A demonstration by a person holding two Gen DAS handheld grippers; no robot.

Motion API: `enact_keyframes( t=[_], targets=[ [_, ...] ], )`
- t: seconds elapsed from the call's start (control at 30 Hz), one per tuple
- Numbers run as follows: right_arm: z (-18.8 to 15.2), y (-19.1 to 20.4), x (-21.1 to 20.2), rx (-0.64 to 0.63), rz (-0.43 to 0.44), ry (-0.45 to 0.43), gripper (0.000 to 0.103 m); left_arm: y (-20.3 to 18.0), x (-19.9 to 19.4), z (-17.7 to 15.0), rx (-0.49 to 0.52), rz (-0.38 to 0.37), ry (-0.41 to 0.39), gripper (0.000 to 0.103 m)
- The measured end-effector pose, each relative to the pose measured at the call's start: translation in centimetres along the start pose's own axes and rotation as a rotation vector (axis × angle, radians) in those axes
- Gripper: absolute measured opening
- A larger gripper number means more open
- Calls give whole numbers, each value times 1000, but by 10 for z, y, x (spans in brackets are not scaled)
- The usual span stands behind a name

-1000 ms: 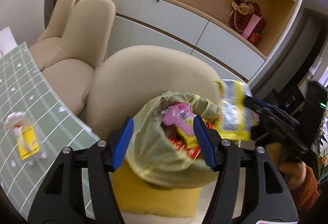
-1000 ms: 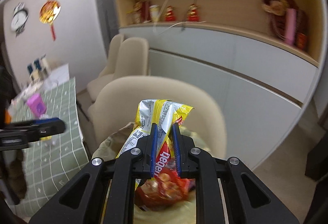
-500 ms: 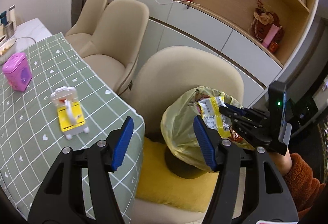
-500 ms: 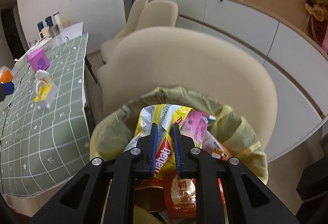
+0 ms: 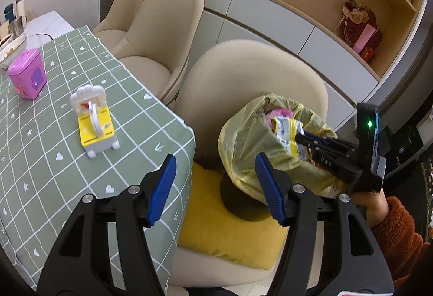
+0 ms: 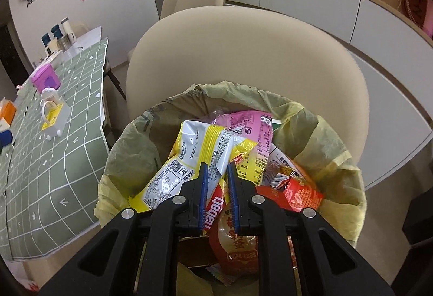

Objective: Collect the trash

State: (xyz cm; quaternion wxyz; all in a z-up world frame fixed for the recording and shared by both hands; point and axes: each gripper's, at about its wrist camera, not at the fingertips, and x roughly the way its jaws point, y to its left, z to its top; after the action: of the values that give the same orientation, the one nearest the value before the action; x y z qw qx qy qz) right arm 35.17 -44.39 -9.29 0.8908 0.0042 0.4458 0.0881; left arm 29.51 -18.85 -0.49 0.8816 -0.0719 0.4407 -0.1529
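I am lowering the right gripper, clamped on the crinkled yellow-and-white foil snack wrapper, into the yellow plastic-lined bin, while withdrawing the half-open, empty left gripper — release is pending.

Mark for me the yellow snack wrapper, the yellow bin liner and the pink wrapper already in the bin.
yellow snack wrapper [image 6: 189, 160], right wrist view, on its white printed back panel.
yellow bin liner [image 6: 324, 133], right wrist view, on the folded-over rim at right.
pink wrapper [image 6: 257, 125], right wrist view, on its upper printed face.
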Motion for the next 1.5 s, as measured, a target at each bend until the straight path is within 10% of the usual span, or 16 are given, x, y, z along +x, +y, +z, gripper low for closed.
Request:
enact_keyframes(
  t=[0.33, 0.63, 1.03, 1.5],
  targets=[
    [-2, -14, -4, 94, 72, -18, 19, 24, -17, -28, -59, 92, 14, 58],
    [-14, 13, -84, 107, 32, -218, 57, 54, -70, -47, -47, 139, -126, 64],
    [-102, 153, -214, 96, 58, -372, 57, 97, -178, -125, 12, 155, -261, 86],
    [-199, 290, -259, -19, 18, -399, 57, 93, -257, -203, 97, 282, -370, 87]
  ],
)
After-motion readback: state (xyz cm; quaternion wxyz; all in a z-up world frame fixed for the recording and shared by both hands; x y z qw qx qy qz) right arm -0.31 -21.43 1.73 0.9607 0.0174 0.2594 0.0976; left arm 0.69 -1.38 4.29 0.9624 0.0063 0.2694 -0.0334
